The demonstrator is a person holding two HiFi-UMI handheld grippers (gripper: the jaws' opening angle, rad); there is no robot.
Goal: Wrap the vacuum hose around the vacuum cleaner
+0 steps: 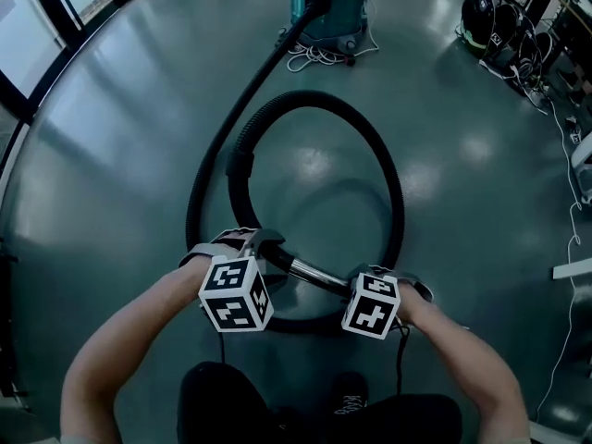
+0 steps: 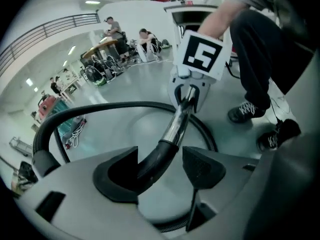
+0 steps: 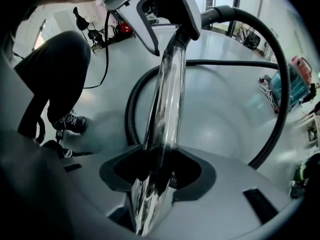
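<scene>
Wrapping is not yet begun, on present evidence. The vacuum cleaner [image 1: 328,3] stands well apart from the person, with nothing wound round its body. The hose [image 1: 393,202] runs from it and lies in one wide loop on the floor [image 1: 139,155]. Its end, a chrome tube [image 3: 167,99], is held up between both grippers. The right gripper [image 3: 157,166] is clamped on the tube. The left gripper [image 2: 160,166] stands apart round the black cuff [image 2: 150,164], which rests against one pad with a gap to the other. Remaining, in my judgement: carry the end to the cleaner and wind the whole hose round it.
</scene>
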